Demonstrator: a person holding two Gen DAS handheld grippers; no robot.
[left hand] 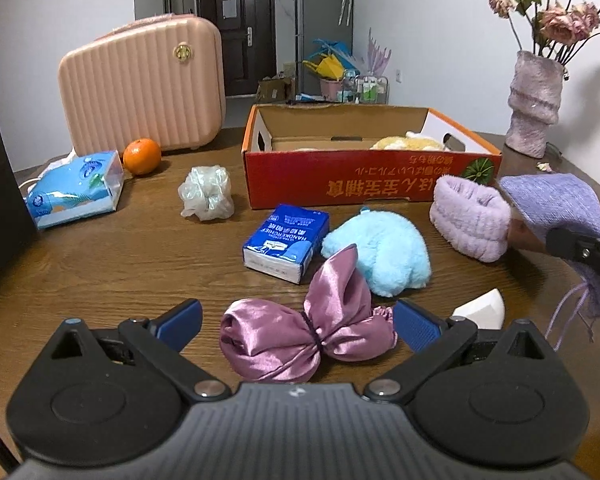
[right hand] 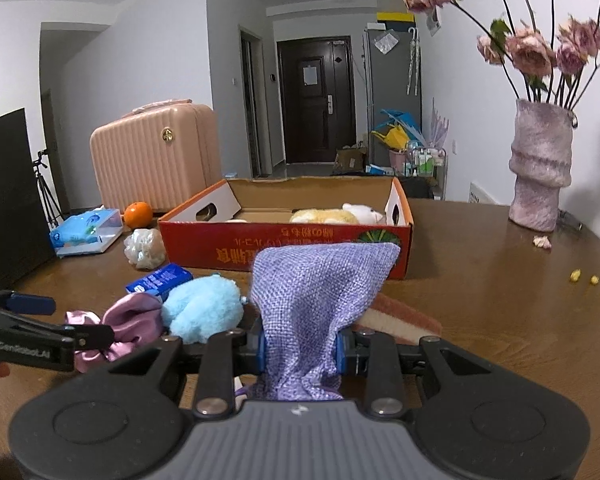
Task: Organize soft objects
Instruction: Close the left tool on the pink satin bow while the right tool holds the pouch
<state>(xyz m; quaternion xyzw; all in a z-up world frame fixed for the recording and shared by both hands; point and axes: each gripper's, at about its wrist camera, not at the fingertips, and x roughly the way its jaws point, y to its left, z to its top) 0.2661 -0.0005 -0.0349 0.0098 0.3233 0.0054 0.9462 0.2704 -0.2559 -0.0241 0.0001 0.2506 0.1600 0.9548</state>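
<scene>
Right tool (right hand: 300,350): blue pads clamped on the lower part of a lilac woven pouch (right hand: 316,292). The pouch stands up out of the pads, its closed end fanning toward the red cardboard box (right hand: 284,246) dead ahead. Drawstrings trail below the grip.

Box lies straight beyond the pouch, long side facing the tool, open top. A yellow plush toy (right hand: 324,216) already sits inside at the right end; left end looks free. Judgement: the carry runs forward and over the near wall, so the right hand is the one placed for the drop.

Left tool (left hand: 298,320): jaws wide apart, holding nothing. A pink satin bow (left hand: 300,340) lies on the table (left hand: 120,260) between its pads, long axis running across the gap, roughly pad to pad. Not yet pinched.

Further out from the left tool: a blue fluffy toy (left hand: 380,256) just behind the bow, and a lilac fleece band (left hand: 470,220) off to the right near the box front.
</scene>
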